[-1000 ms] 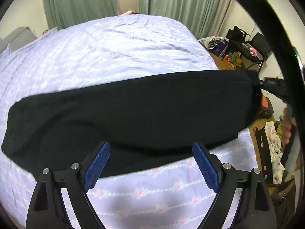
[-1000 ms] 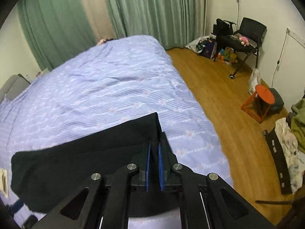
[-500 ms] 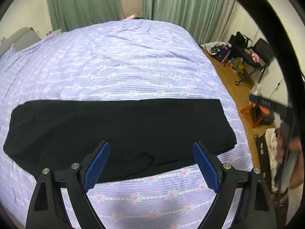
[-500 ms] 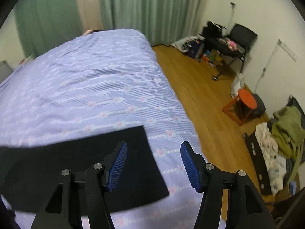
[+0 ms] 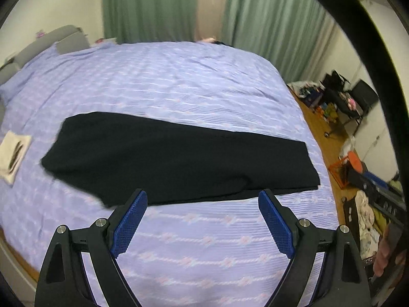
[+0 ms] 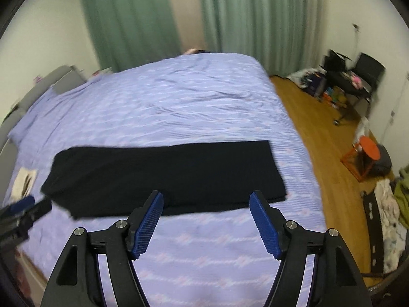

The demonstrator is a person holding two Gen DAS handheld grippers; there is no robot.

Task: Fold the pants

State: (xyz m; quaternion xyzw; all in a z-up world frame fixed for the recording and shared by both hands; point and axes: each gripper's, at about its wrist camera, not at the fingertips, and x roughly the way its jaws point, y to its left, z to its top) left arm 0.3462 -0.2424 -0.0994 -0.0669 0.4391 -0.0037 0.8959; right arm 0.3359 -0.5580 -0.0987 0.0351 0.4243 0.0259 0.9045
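Across the bed (image 5: pixel 204 97) your pants (image 5: pixel 179 158) lay folded lengthwise at twelve o'clock, crosswise folds remaining, left gripper (image 5: pixel 202 220) and right gripper (image 6: pixel 205 222) both spread empty.

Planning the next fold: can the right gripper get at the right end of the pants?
Probably yes: the right gripper is open, and only bare bedspread lies before the pants.

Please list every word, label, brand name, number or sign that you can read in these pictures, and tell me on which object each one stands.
No text can be read in either view.
black pants: no label or print shows.
bedspread: only a woven pattern, no writing.
white cloth at the bed's left edge: a dark mark, too blurred to read as text.
Items on the floor by the chair: too small and blurred.
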